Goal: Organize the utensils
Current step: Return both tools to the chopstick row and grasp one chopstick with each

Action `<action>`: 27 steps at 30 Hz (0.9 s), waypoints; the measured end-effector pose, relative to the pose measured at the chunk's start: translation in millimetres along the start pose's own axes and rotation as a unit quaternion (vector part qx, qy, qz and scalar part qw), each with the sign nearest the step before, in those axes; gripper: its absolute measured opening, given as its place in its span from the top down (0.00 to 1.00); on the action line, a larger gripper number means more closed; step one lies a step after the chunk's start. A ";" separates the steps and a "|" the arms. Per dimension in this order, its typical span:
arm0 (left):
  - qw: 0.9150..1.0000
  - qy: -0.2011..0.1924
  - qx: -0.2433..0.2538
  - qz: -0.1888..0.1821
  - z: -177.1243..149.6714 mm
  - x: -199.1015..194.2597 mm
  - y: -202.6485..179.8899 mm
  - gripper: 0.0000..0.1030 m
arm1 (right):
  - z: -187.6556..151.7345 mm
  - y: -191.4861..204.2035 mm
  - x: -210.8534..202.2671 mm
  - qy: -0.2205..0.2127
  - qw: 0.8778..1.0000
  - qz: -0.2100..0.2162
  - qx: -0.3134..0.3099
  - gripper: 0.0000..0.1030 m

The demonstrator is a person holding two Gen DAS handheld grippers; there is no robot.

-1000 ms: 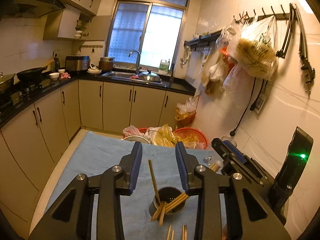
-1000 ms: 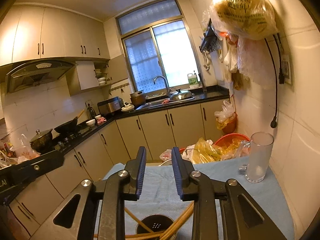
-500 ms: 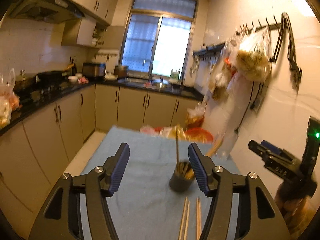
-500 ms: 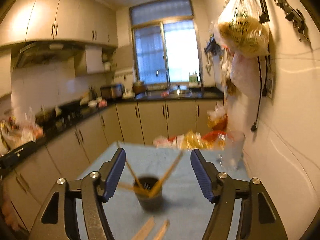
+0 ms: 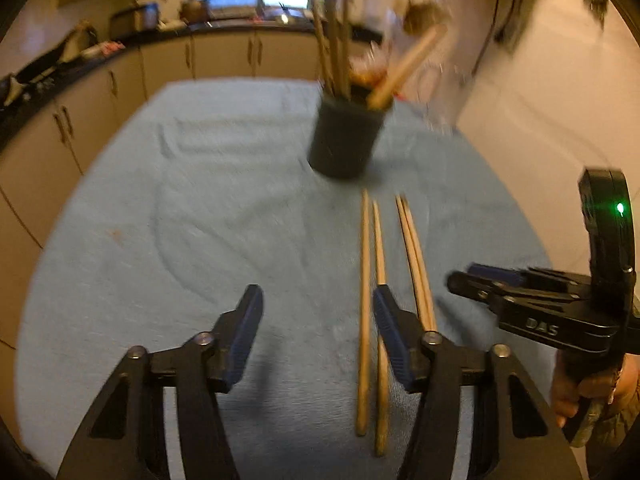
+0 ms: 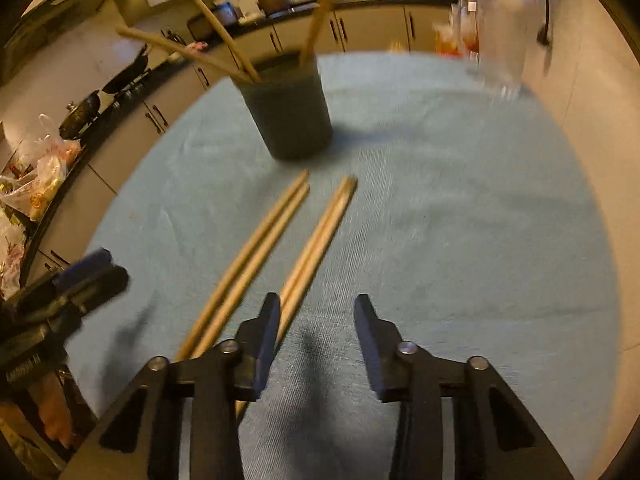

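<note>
A dark cup (image 5: 344, 140) (image 6: 292, 116) holding several wooden chopsticks stands on the blue cloth (image 5: 200, 220) (image 6: 460, 220). In front of it two pairs of chopsticks lie flat: one pair (image 5: 363, 248) (image 6: 256, 248) and another (image 5: 412, 248) (image 6: 320, 232). My left gripper (image 5: 316, 304) hovers low over the cloth with its jaws closing. One loose chopstick lies under the gap beside its right finger, untouched. My right gripper (image 6: 318, 312) also hovers low with jaws closing and nothing between them. The nearer pair runs under its left finger. Each gripper shows in the other's view, the right gripper (image 5: 480, 280) and the left gripper (image 6: 92, 268).
A clear glass mug (image 6: 500, 40) stands blurred at the cloth's far right by the white wall. Kitchen cabinets and a dark counter (image 5: 120, 52) run along the left and back. A person's hand (image 5: 588, 392) holds the right gripper's handle.
Both grippers have dropped and tilted down toward the cloth, so the loose chopsticks now lie just below them. Their jaws widened midway and have since narrowed. Cup and chopsticks have not moved.
</note>
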State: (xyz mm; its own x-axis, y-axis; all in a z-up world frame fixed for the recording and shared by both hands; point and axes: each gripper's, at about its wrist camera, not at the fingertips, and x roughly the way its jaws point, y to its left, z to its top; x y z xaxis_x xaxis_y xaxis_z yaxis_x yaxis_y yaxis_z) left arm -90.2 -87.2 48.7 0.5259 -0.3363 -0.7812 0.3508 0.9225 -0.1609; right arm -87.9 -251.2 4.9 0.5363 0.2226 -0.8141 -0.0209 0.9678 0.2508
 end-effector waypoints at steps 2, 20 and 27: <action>1.000 0.014 0.007 -0.007 0.3 14.4 -4.8 0.55 | -2.3 -1.9 12.5 0.001 1.000 -0.001 -0.001 0.64; 0.998 0.052 0.042 0.014 34.7 80.0 -32.0 0.69 | 4.0 12.9 25.4 -0.032 0.995 -0.065 -0.069 0.67; 0.997 0.067 -0.031 0.017 31.3 70.3 -6.3 0.94 | 4.8 -14.0 17.4 -0.023 0.998 -0.051 -0.026 0.92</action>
State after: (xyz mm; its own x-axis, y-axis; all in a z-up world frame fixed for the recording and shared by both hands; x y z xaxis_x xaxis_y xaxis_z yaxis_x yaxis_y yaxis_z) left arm -31.2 -122.6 13.7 0.4269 -0.2805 -0.8597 0.2836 0.9442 -0.1673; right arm -74.3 -261.4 -10.2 0.5766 0.1171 -0.8086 -0.0067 0.9903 0.1386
